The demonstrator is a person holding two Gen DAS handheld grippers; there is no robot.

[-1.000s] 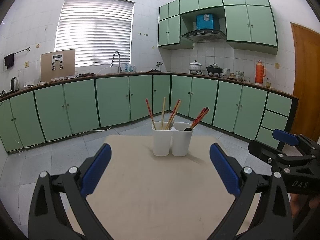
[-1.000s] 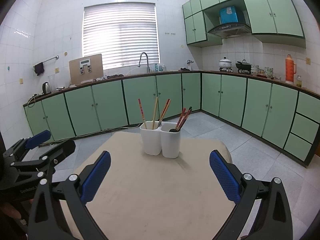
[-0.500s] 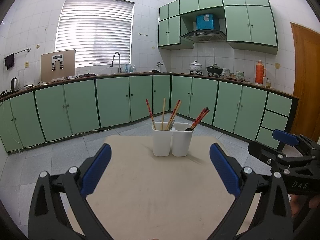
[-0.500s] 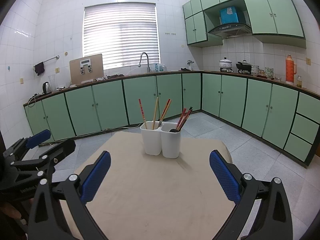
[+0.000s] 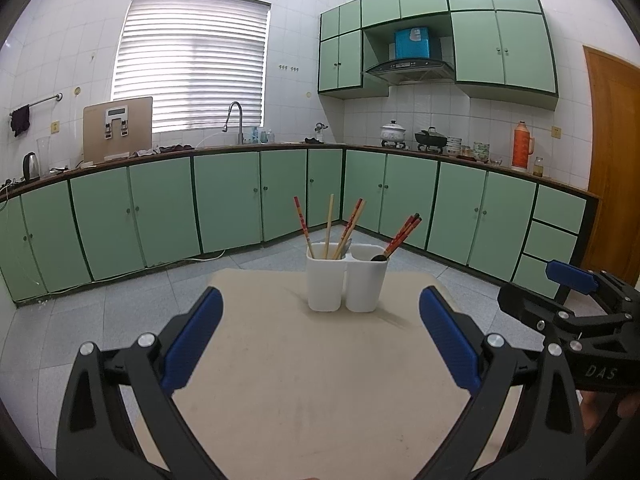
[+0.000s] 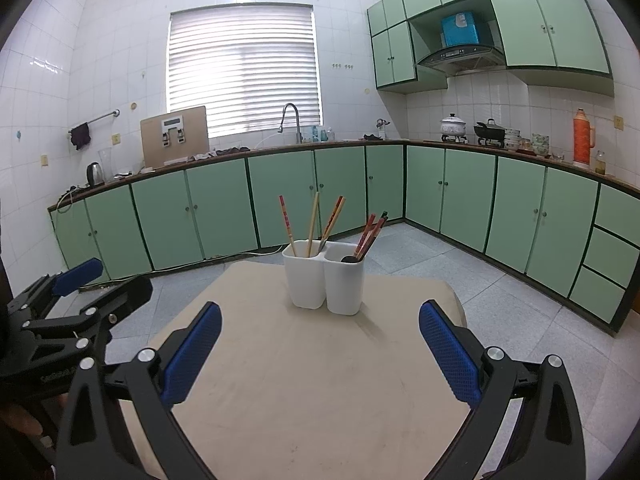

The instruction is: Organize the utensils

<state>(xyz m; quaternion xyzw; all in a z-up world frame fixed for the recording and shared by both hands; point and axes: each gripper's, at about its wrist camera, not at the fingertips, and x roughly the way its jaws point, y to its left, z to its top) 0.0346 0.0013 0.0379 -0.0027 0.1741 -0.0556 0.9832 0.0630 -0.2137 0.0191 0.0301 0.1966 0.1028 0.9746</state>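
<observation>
Beige desk (image 5: 304,380) nearly bare, both fingers wide open, empty; best approached holder (image 5: 346,278) slowly, gripping one chopstick (image 5: 329,226) high.

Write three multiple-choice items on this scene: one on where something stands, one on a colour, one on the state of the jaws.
1. Where does the white utensil holder stand?
A. on the beige table
B. on the floor
C. by the sink

2. What colour are the lower cabinet doors?
A. blue
B. green
C. brown

3. How are the jaws of the left gripper and right gripper?
A. both shut
B. one shut on chopsticks
C. both open, empty

Key: A, its base rests on the tabletop; B, the doors look pale green; C, wide gaps show between the blue pads.
</observation>
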